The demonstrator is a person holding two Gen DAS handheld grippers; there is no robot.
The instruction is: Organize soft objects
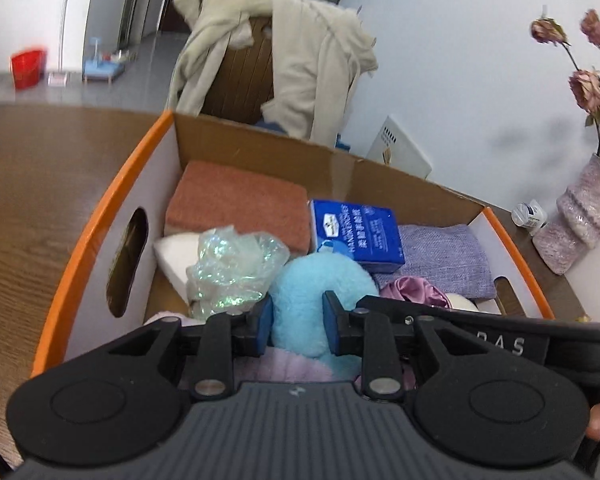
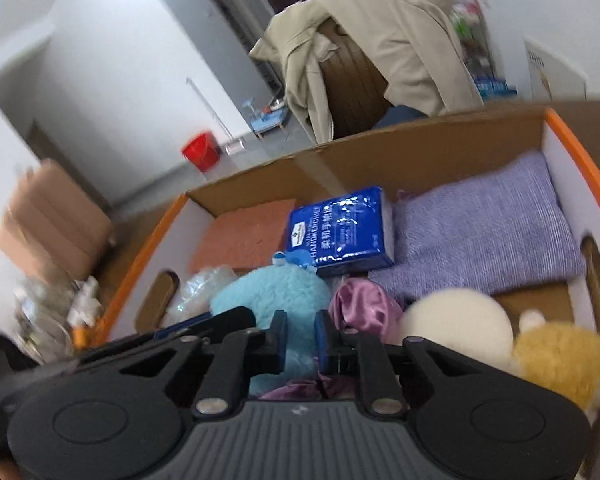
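An orange-edged cardboard box (image 1: 100, 216) holds soft things: a terracotta cushion (image 1: 236, 204), a blue tissue pack (image 1: 356, 232), a lilac cloth (image 1: 444, 260), crinkly iridescent film (image 1: 228, 268), purple satin (image 1: 412, 290) and a light-blue plush (image 1: 320, 300). My left gripper (image 1: 298, 322) is over the box with its blue pads on either side of the plush; whether they press it is unclear. My right gripper (image 2: 301, 338) hovers over the same box (image 2: 580, 148), jaws a little apart above the plush (image 2: 272, 300) and satin (image 2: 360, 308), holding nothing. A cream ball (image 2: 456, 328) and yellow plush (image 2: 560, 360) lie at right.
The box stands on a wooden table (image 1: 32, 184). A chair draped with a beige coat (image 1: 292, 60) is behind it. A pink vase with dried roses (image 1: 580, 220) and a small bottle (image 1: 530, 214) stand at the right. A red bucket (image 2: 200, 152) is on the floor.
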